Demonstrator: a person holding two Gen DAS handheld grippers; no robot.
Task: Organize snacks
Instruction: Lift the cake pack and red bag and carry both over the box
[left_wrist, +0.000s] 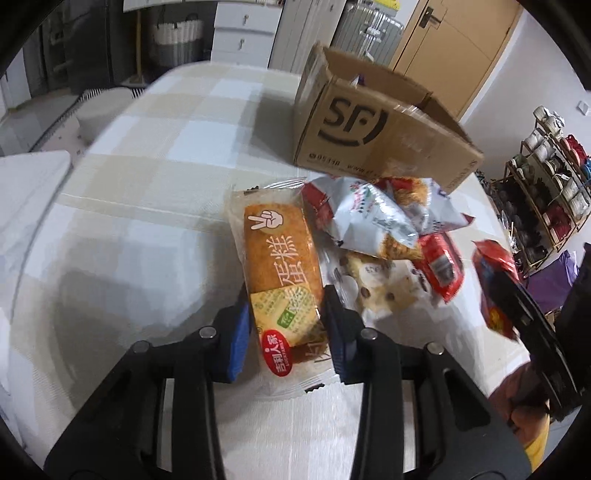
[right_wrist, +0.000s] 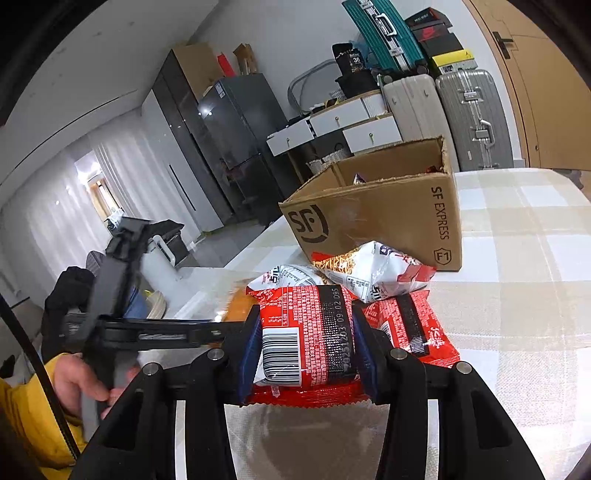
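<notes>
In the left wrist view, the left claw (left_wrist: 286, 325) sits at six o'clock with a cake packet (left_wrist: 282, 266) between its two blue pads; the pads (left_wrist: 236, 339) press the wrapper's lower sides, so the claw is narrow and gripping the packet's near end. The packet lies flat on the checked desk (left_wrist: 155, 192), its long side running toward twelve o'clock. Just past it, at one to two o'clock, lies the pile of loose snacks: a silver bag (left_wrist: 369, 214), a cookie packet (left_wrist: 384, 291) and a small red packet (left_wrist: 441, 269).

In the right wrist view, the right claw (right_wrist: 308, 339) is clamped on a red noodle packet (right_wrist: 306, 332), barcode side up, with a second red packet (right_wrist: 413, 325) just beside it at three o'clock and a white and red bag (right_wrist: 373, 269) beyond. At nine o'clock a hand (right_wrist: 74, 376) in a yellow sleeve holds the other tool.

Farthest off, at twelve to one o'clock in both views, stands the open cardboard box (right_wrist: 388, 206) with something already inside.

The step in hand looks like picking up: both claws have a snack, neither yet carried to the box. The next move probably calls for lifting each packet clear of the pile, carrying it over the box's near wall and flaps, and releasing only once it is above the opening.
</notes>
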